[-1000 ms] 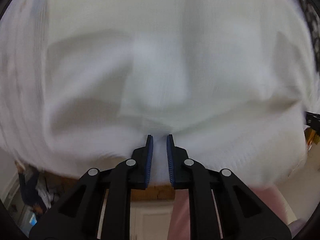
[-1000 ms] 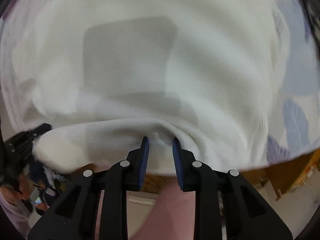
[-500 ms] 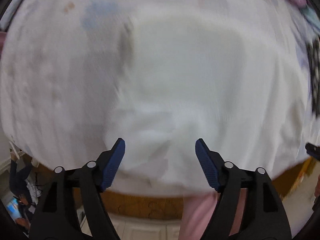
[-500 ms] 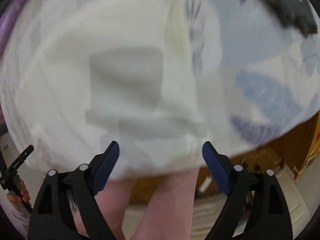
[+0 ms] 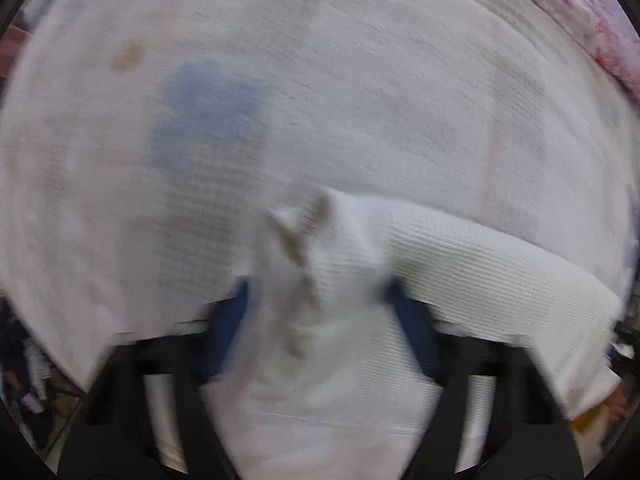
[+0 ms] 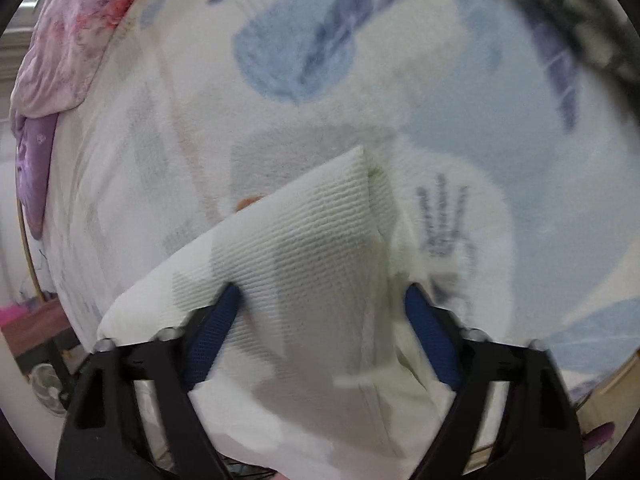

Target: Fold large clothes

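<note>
The left hand-held gripper (image 5: 318,300) stands with its jaws spread wide, released; a bunched fold of the white ribbed garment (image 5: 460,256) lies between and over its blue pads (image 5: 416,336), ungripped, though the view is blurred; the cloth rests on a pale bedsheet (image 5: 360,80) with a blue blotch; the right hand-held gripper (image 6: 322,300) is likewise released, jaws wide, a peaked corner of the garment (image 6: 320,248) lying between its pads (image 6: 430,336) on the blue-leaf-printed bedsheet (image 6: 440,60); a pink floral quilt (image 6: 76,36) sits far left.
</note>
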`<state>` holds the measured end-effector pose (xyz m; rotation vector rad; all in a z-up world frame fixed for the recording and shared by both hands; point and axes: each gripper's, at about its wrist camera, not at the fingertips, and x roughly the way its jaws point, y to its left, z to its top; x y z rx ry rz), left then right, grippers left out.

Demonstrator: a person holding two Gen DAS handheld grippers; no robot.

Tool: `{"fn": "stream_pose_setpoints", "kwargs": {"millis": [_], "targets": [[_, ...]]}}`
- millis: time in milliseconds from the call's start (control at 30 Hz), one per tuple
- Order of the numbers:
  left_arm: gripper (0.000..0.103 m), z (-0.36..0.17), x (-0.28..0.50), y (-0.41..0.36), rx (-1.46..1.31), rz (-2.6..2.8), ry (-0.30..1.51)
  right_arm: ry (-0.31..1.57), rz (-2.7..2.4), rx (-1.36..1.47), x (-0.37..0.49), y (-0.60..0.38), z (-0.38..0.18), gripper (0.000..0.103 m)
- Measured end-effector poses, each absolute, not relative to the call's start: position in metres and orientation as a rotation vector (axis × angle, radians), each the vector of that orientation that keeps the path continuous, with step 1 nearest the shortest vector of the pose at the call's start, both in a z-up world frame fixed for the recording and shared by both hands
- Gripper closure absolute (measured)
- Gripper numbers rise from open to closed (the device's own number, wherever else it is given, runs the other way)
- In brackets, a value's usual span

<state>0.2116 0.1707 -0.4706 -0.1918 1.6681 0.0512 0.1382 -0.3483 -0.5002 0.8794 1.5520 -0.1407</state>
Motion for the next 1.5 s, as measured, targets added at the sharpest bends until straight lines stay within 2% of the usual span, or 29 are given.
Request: {"fn": "stream_pose_setpoints", "kwargs": {"millis": [33, 67, 133, 267, 400, 433, 500, 533, 567, 600, 633, 667, 700, 900, 1167, 1233, 1267, 1367, 1433, 1467, 1500], "targets": [[0.085, -0.469, 0.212, 0.166, -0.199, 0.052, 1.683, 1.541, -0.161, 0.869, 0.138, -0.346, -0.494, 0.082], [0.087, -0.464, 0.212, 0.16, -0.167, 0.066, 1.679, 1.53, -0.169, 0.829, 0.141, -0.341, -0.486, 0.088], [0.092, -0.452, 0.214, 0.149, -0.109, 0.071, 1.659, 1.478, -0.167, 0.769, 0.146, -0.339, -0.465, 0.09], [0.093, -0.428, 0.242, 0.137, -0.131, 0.055, 1.634, 1.448, -0.152, 0.754, 0.18, -0.349, -0.455, 0.091], [0.092, -0.427, 0.279, 0.129, -0.144, 0.056, 1.624, 1.437, -0.187, 0.704, 0.219, -0.351, -0.463, 0.094], [0.091, -0.437, 0.285, 0.13, -0.146, 0.069, 1.634, 1.438, -0.205, 0.703, 0.226, -0.353, -0.471, 0.094], [0.081, -0.452, 0.291, 0.124, -0.096, 0.09, 1.682, 1.487, -0.206, 0.647, 0.233, -0.351, -0.486, 0.094], [0.08, -0.455, 0.291, 0.119, -0.063, 0.083, 1.705, 1.506, -0.209, 0.616, 0.234, -0.347, -0.484, 0.093], [0.077, -0.448, 0.288, 0.115, -0.034, 0.075, 1.69, 1.511, -0.203, 0.605, 0.233, -0.345, -0.478, 0.089], [0.061, -0.439, 0.282, 0.111, -0.003, 0.058, 1.675, 1.509, -0.197, 0.6, 0.23, -0.344, -0.472, 0.081], [0.035, -0.432, 0.276, 0.107, 0.024, 0.049, 1.669, 1.501, -0.203, 0.583, 0.219, -0.342, -0.458, 0.073], [0.029, -0.422, 0.263, 0.104, 0.055, 0.045, 1.659, 1.501, -0.22, 0.566, 0.21, -0.341, -0.449, 0.047], [0.028, -0.413, 0.25, 0.103, 0.082, 0.039, 1.648, 1.493, -0.239, 0.545, 0.198, -0.339, -0.438, 0.032], [0.028, -0.402, 0.162, 0.114, 0.017, 0.095, 1.758, 1.601, -0.243, 0.623, 0.107, -0.304, -0.42, 0.023], [0.028, -0.418, 0.072, 0.093, -0.261, 0.074, 1.945, 1.813, -0.203, 0.818, 0.018, -0.237, -0.445, 0.023], [0.018, -0.431, 0.064, 0.085, -0.325, 0.116, 1.957, 1.833, -0.216, 0.833, 0.017, -0.223, -0.45, 0.023], [0.018, -0.438, 0.057, 0.084, -0.339, 0.132, 1.953, 1.832, -0.209, 0.833, 0.016, -0.218, -0.449, 0.023], [0.025, -0.462, 0.054, 0.072, -0.401, 0.145, 1.971, 1.826, -0.17, 0.807, 0.019, -0.202, -0.445, 0.023], [0.05, -0.464, 0.055, 0.06, -0.394, 0.133, 1.949, 1.83, -0.149, 0.802, 0.017, -0.193, -0.444, 0.023], [0.056, -0.474, 0.061, 0.072, -0.376, 0.132, 1.948, 1.836, -0.131, 0.824, 0.017, -0.187, -0.445, 0.023], [0.078, -0.464, 0.064, 0.068, -0.34, 0.131, 1.931, 1.838, -0.119, 0.844, 0.016, -0.184, -0.445, 0.023]]}}
